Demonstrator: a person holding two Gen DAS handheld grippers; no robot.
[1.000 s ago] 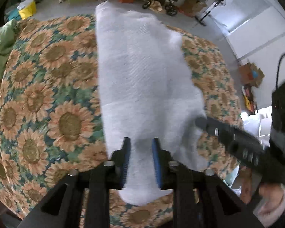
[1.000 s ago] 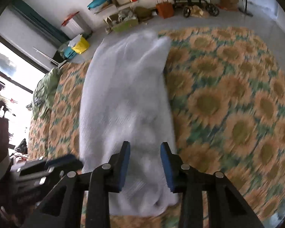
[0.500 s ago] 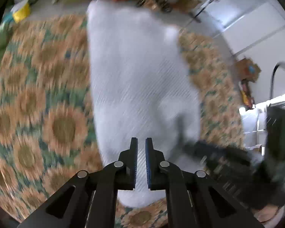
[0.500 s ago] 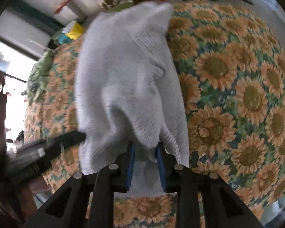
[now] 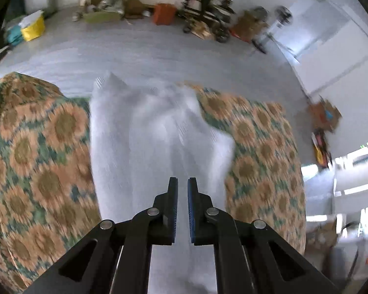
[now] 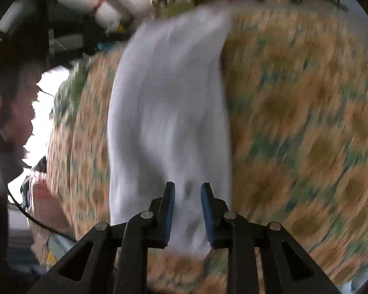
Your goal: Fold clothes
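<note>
White ribbed garment (image 5: 157,142), orange sunflower-print cloth (image 5: 44,152) with green, blue-padded black tongs (image 5: 182,191)

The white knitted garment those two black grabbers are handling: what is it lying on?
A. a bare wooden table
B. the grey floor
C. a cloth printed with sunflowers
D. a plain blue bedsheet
C: the white knitted garment is spread over the sunflower-print cloth, whose orange and green flowers show on both sides of it in both wrist views.
</note>
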